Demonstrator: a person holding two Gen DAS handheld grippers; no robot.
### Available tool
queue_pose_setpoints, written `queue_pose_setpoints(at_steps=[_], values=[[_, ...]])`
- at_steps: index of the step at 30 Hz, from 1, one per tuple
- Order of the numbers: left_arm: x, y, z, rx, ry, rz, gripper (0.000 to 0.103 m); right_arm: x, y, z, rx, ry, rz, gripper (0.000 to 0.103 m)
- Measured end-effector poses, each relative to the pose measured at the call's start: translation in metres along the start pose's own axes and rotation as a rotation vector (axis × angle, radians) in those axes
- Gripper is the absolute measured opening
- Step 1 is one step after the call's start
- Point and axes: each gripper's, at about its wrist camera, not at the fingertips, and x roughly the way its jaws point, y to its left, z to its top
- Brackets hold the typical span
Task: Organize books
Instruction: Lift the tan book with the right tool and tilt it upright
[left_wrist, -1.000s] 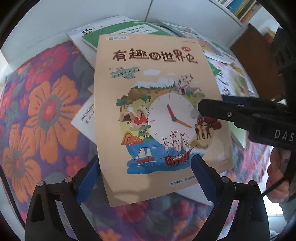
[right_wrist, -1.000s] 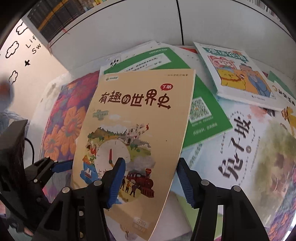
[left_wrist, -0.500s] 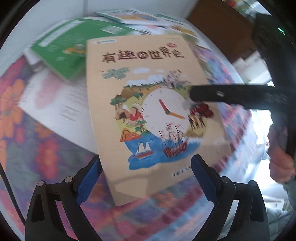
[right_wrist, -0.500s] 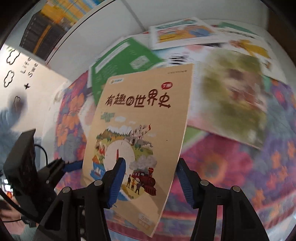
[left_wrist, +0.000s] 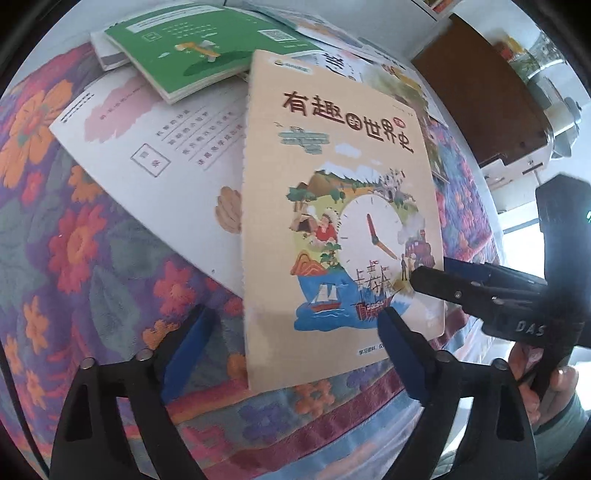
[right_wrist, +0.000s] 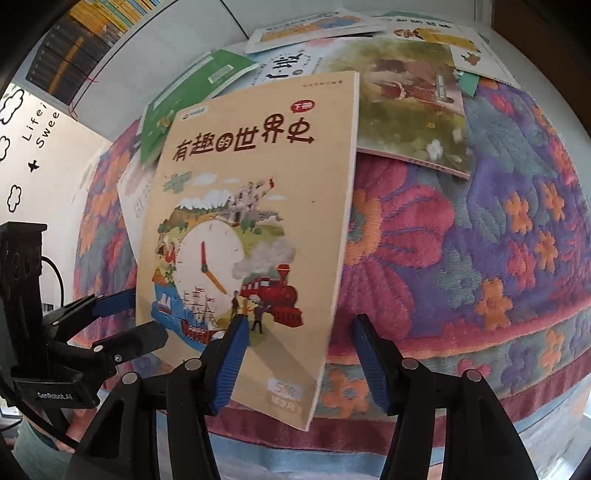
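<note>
I see the tan world-history book (left_wrist: 332, 206) with the clock on its cover tilted up off the floral cloth (left_wrist: 92, 258), its title end toward 12 o'clock in both wrist views. The left gripper (left_wrist: 293, 312) stands wide. Its 3 o'clock finger overlaps the cover's lower edge and its 9 o'clock finger is clear of the book. From the right wrist it comes in at 9 o'clock, one finger in front of the book's edge and one behind.

The right gripper (right_wrist: 300, 320) is about half spread and straddles the book's lower corner. One pad lies on the cover by the red train and the other is beyond the spine. I cannot tell whether they pinch.

At 11 o'clock of the left view, a green book (left_wrist: 207, 48) lies on a white booklet (left_wrist: 155, 147).
</note>
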Motion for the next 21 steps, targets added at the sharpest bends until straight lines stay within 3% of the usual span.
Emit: queue_pose_setpoints(at_steps=[4,6,7,10,12,16,21], values=[[0.014,-0.025,-0.001,0.080,0.024,0.119,0.094,-0.002,0.007,-0.001,-0.011,-0.032,0.005,0.052],[0.017,-0.035,0.003,0.067,0.014,0.111,0.091,0.004,0.006,0.000,0.008,-0.038,-0.008,0.052],[0.017,-0.038,0.005,0.058,0.004,0.073,0.082,0.005,0.004,-0.001,0.024,-0.042,0.013,0.052],[0.000,-0.025,0.012,-0.038,-0.027,-0.027,0.075,0.002,0.009,-0.001,0.024,-0.033,0.049,0.053],[-0.013,-0.009,0.010,-0.076,-0.053,-0.106,0.067,-0.003,-0.001,-0.005,0.044,-0.024,0.122,0.053],[-0.028,0.011,0.011,-0.169,-0.051,-0.361,0.067,0.001,-0.031,-0.011,0.181,-0.005,0.276,0.053],[-0.030,-0.002,0.015,-0.204,-0.053,-0.519,0.062,0.009,-0.044,-0.009,0.282,-0.018,0.373,0.053]])
